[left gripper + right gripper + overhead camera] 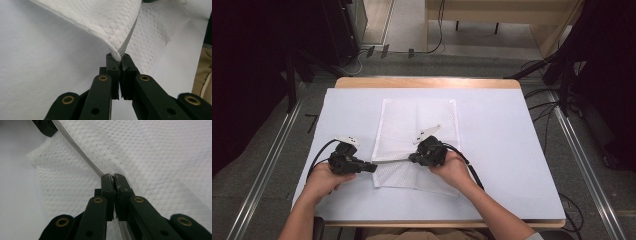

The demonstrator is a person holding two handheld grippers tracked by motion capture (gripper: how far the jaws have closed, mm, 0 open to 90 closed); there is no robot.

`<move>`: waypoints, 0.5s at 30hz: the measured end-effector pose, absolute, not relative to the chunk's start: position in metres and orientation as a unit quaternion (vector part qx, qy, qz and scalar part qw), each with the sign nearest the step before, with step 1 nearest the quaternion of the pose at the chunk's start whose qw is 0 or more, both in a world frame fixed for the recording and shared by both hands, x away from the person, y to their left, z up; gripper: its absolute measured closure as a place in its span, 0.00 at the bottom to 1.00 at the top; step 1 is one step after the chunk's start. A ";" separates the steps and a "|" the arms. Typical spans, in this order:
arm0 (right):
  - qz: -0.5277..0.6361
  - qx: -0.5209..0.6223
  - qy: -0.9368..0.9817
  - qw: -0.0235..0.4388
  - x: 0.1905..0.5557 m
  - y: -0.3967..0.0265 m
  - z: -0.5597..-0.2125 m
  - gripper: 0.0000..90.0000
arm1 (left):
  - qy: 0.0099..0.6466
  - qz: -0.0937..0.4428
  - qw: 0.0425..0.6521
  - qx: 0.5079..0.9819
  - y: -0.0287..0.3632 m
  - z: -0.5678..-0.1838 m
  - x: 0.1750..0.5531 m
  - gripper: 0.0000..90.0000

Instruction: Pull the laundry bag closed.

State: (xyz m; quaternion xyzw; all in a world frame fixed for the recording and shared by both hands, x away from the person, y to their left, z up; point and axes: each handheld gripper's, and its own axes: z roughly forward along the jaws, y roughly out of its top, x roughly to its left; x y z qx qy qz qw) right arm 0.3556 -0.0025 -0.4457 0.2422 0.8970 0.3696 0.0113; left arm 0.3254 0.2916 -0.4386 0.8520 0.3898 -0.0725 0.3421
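Observation:
A white mesh cloth (417,125) lies flat in the middle of the white table cover (507,150), with its near part folded over. My left gripper (372,167) is shut on the cloth's near left corner. My right gripper (413,158) is shut on the same near edge, farther right. That edge is stretched taut between them, just above the table. In the left gripper view the jaws (119,56) pinch the doubled cloth (100,20) at a folded corner. In the right gripper view the jaws (113,177) clamp the cloth (155,152) at its hem, and the left gripper's tip (46,127) shows at top left.
The table's wooden far edge (427,82) borders a grey floor with cables (432,47) and metal rails (272,155). Dark equipment stands at both far corners. Bare white cover lies left and right of the cloth. The person's forearms enter from the bottom.

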 end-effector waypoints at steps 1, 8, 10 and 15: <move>0.368 0.243 0.897 0.012 0.356 -0.005 -0.446 0.99 | 0.389 -0.072 0.342 0.852 0.292 -0.439 0.325 0.98; 0.371 0.253 0.893 0.011 0.356 -0.013 -0.448 0.99 | 0.387 -0.079 0.344 0.852 0.292 -0.438 0.326 0.98; 0.370 0.251 0.894 0.013 0.355 -0.013 -0.447 0.99 | 0.387 -0.078 0.343 0.852 0.292 -0.438 0.326 0.98; 0.365 0.250 0.897 0.015 0.354 -0.015 -0.449 0.99 | 0.390 -0.074 0.341 0.852 0.294 -0.438 0.325 0.98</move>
